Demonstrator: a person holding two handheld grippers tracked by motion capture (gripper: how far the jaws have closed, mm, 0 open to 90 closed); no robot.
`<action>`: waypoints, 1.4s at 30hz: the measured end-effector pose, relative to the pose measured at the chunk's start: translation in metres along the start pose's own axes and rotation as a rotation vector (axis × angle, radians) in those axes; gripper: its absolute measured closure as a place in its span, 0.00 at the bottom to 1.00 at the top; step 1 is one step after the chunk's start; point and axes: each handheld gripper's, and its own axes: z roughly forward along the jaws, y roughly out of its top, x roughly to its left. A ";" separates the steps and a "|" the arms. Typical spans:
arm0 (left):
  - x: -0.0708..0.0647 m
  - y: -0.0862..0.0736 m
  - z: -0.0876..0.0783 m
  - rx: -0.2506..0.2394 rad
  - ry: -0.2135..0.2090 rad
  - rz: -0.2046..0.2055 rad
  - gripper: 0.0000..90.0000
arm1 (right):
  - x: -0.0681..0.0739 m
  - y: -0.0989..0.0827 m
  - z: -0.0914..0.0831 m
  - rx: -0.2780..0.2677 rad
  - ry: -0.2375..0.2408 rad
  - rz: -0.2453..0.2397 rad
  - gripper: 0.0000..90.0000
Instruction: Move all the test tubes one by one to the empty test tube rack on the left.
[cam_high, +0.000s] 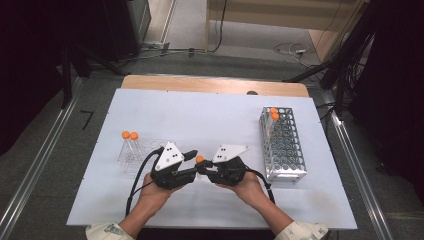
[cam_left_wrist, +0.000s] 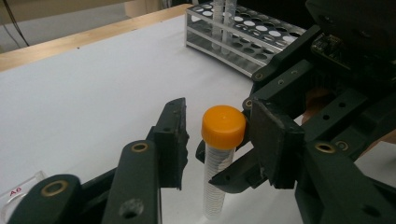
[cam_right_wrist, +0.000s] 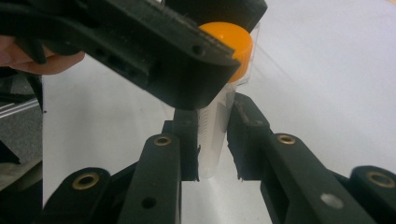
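Note:
A clear tube with an orange cap (cam_high: 199, 159) stands upright between my two grippers at the middle front of the white mat. My right gripper (cam_right_wrist: 212, 140) is shut on the tube's clear body (cam_right_wrist: 215, 121), below the cap (cam_right_wrist: 239, 42). My left gripper (cam_left_wrist: 219, 140) reaches in from the other side with its jaws at either side of the orange cap (cam_left_wrist: 223, 126). One pad is close against the cap and a narrow gap shows at the other. In the high view the left gripper (cam_high: 196, 162) and right gripper (cam_high: 204, 167) meet tip to tip.
A metal tube rack (cam_high: 282, 145) stands at the right, with two orange-capped tubes (cam_high: 273, 114) at its far end. At the left a clear plastic holder (cam_high: 134, 152) carries two more capped tubes (cam_high: 129, 135). The white mat (cam_high: 200, 115) covers the wooden table.

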 end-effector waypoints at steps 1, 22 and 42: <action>0.000 0.000 0.000 0.000 -0.002 0.002 0.68 | -0.001 0.000 0.000 -0.001 0.002 -0.002 0.80; -0.005 -0.001 0.000 -0.003 -0.001 0.045 0.79 | 0.001 -0.001 0.001 -0.004 0.016 0.006 0.79; 0.021 0.011 -0.028 -0.075 0.056 -0.050 0.79 | -0.007 -0.004 0.000 0.040 0.012 0.076 0.24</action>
